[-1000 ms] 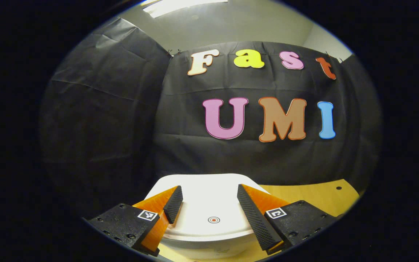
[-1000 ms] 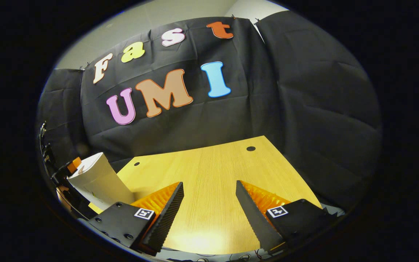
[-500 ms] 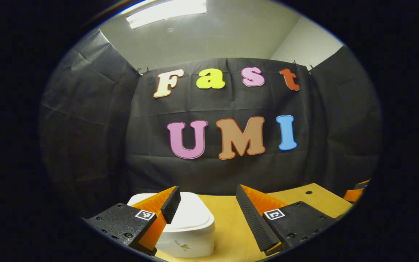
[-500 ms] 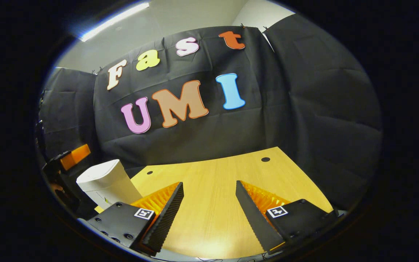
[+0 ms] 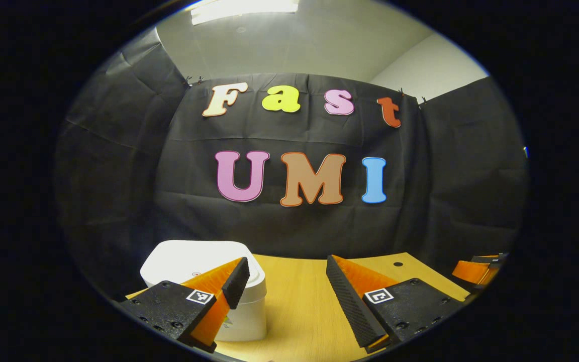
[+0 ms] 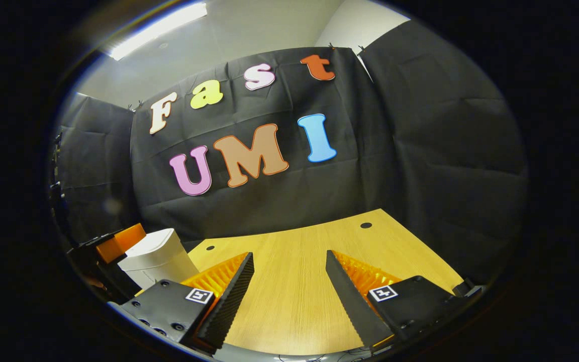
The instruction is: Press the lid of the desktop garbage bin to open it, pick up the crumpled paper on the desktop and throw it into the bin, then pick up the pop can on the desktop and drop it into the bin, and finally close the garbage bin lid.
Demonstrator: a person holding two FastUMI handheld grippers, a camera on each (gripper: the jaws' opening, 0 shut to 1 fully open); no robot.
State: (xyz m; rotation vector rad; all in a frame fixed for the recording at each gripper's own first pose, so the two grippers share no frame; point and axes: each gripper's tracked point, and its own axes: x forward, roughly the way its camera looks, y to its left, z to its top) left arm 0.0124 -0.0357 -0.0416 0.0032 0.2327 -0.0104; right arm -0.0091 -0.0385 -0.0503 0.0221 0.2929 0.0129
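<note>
1. The white plastic desktop garbage bin (image 5: 204, 286) with rounded corners stands at the left end of the yellow wooden table (image 5: 299, 311), close to the edge along the black cloth wall. Its lid (image 5: 194, 261) lies flat and looks shut.

2. The left gripper (image 5: 284, 281) has its jaws wide apart with nothing between them. In the left gripper view the bin sits just ahead and off to the gripper's left, partly behind its left finger; the gap between the fingers faces bare table, not the lid.

3. The right gripper (image 6: 289, 279) is likewise spread wide and empty. In the right gripper view the bin (image 6: 156, 256) is well off to its left, with the other gripper (image 6: 118, 241) just beside the bin.

4. The left gripper is plainly the nearer one to the bin.

5. No crumpled paper or pop can lies on the table surface that can be seen, and the lid is down, so the task may be at or near its end; from the closed bin alone I cannot tell what is inside.
</note>
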